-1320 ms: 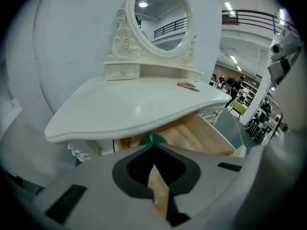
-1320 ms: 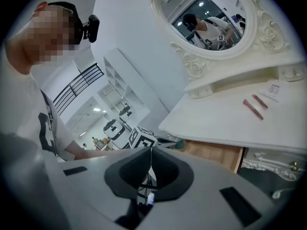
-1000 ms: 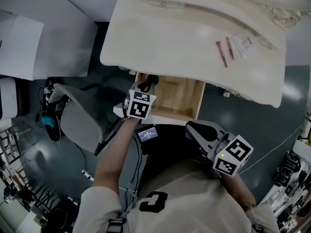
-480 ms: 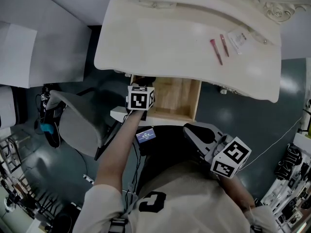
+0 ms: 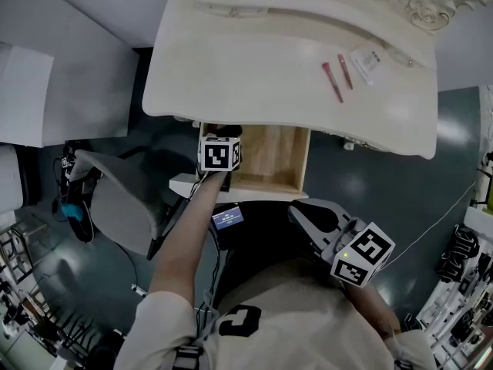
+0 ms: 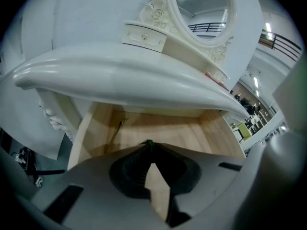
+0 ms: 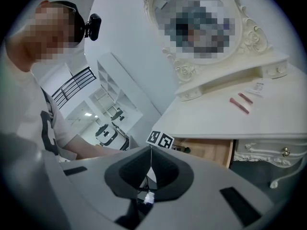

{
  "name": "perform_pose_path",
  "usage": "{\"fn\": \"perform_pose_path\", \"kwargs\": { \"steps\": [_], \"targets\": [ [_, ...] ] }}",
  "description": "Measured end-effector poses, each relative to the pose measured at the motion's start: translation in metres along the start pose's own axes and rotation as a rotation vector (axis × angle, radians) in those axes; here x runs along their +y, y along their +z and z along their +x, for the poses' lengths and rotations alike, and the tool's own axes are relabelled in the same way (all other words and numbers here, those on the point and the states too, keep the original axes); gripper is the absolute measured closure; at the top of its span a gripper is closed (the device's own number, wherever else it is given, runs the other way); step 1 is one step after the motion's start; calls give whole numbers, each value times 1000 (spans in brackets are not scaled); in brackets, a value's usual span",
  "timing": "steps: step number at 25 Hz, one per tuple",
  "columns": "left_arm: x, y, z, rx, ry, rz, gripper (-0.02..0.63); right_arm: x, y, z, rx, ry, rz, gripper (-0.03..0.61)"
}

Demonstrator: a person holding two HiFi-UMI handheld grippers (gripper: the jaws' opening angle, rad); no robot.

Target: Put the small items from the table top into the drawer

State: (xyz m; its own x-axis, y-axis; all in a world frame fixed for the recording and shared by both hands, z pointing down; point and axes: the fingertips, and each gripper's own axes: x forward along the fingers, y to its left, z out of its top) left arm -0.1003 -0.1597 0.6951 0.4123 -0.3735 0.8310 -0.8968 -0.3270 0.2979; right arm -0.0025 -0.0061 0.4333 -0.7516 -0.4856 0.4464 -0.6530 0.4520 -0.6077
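Note:
The wooden drawer stands pulled out under the cream table top. My left gripper hangs over the drawer's left side, jaws shut, and I see nothing between them. A thin dark item lies on the drawer floor at the back left. Two pink sticks and a clear packet lie on the table top at the right. My right gripper stays low near the person's body, shut and empty. The right gripper view shows the pink sticks and the packet.
A grey chair stands left of the drawer. An oval mirror with a carved frame and a raised shelf with small drawers stand at the back of the table. A cable trails on the dark floor at the right.
My left gripper has sunk toward the drawer's left side and rolled, so its marker cube shows a different face. The right gripper has hardly moved.

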Motion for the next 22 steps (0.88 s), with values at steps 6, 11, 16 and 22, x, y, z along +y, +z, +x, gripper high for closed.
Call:
{"fn": "perform_pose_path", "kwargs": {
  "steps": [6, 11, 16, 22],
  "targets": [
    [-12, 3, -6, 6, -38, 28, 436, 1, 1, -7, -19, -3, -15, 551],
    [-20, 5, -25, 9, -62, 84, 434, 7, 7, -11, -37, 6, -54, 551],
    [-32, 18, -63, -54, -88, 80, 436, 10, 11, -25, -61, 13, -72, 551],
    [-55, 28, -109, -144, -108, 78, 436, 11, 12, -41, -85, 23, -88, 551]
  ]
}}
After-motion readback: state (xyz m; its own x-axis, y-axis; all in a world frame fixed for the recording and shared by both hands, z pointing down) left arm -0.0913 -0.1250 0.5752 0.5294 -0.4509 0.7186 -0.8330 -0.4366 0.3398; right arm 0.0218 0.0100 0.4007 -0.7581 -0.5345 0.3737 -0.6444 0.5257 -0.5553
